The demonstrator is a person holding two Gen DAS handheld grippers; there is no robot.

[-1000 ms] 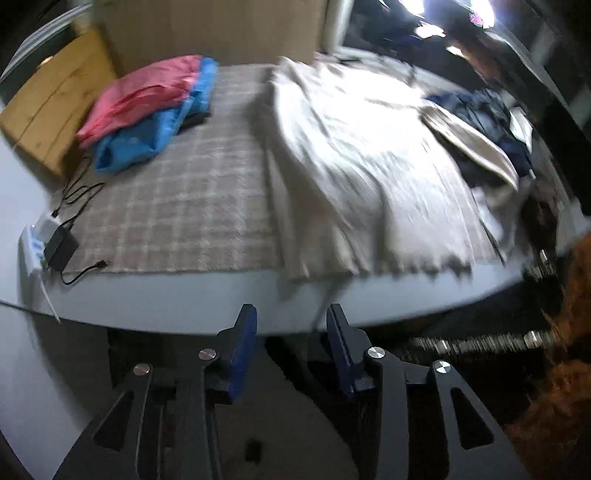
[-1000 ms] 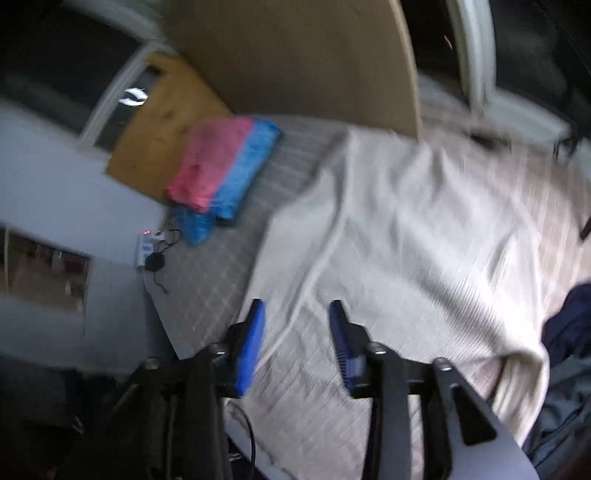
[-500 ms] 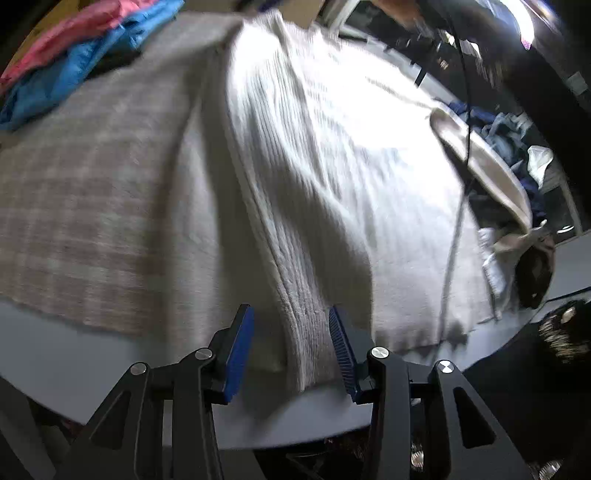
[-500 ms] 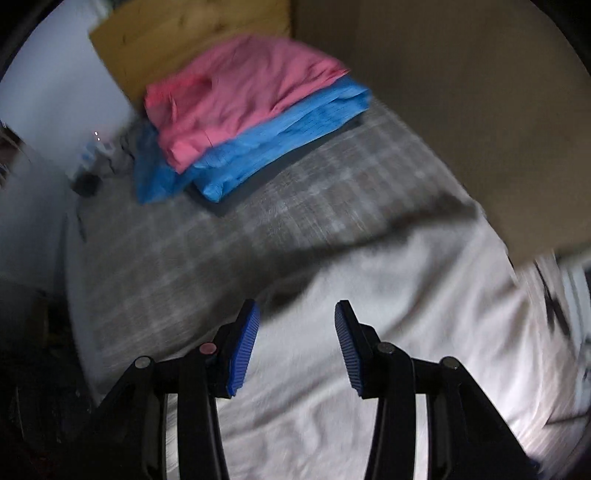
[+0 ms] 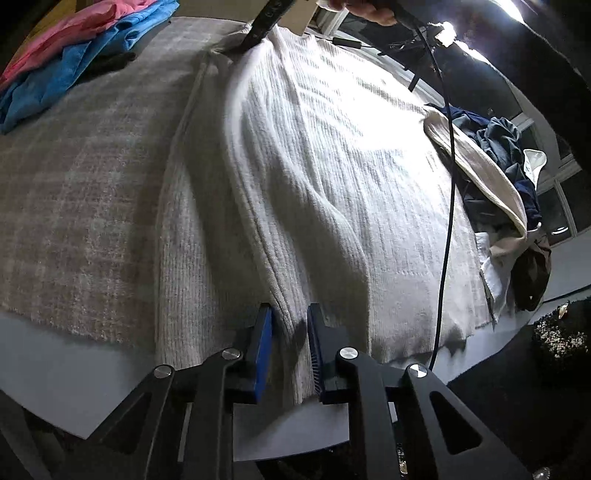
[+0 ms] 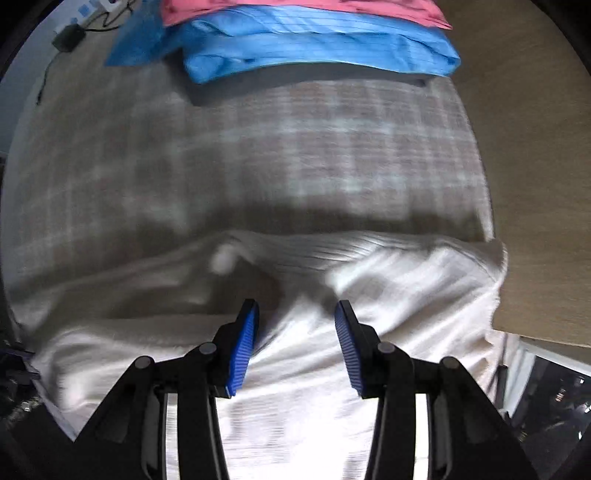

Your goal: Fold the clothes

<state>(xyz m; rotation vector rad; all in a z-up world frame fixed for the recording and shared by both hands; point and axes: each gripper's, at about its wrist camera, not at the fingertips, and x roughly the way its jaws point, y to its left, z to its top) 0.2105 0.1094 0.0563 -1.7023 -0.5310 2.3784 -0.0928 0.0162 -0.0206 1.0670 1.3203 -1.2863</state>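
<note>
No readable writing, brand or label anywhere.

Cream ribbed knit sweater (image 5: 332, 155) spread flat on plaid blanket (image 5: 81, 177), near hem hanging over grey table edge (image 5: 74, 376).

Left gripper (image 5: 290, 332) at near hem; jaws just been closing, blue pads now clenched on raised fold of sweater.

Right gripper (image 6: 295, 332) above far end of sweater (image 6: 388, 288); jaws parted, pads not pressing cloth, nothing grasped.

Folded pink garment (image 6: 295, 7) on folded blue garment (image 6: 314, 48), on blanket beyond sweater. Dark clothes pile (image 5: 495, 147) at right. Black cable (image 5: 448, 184) across sweater.
</note>
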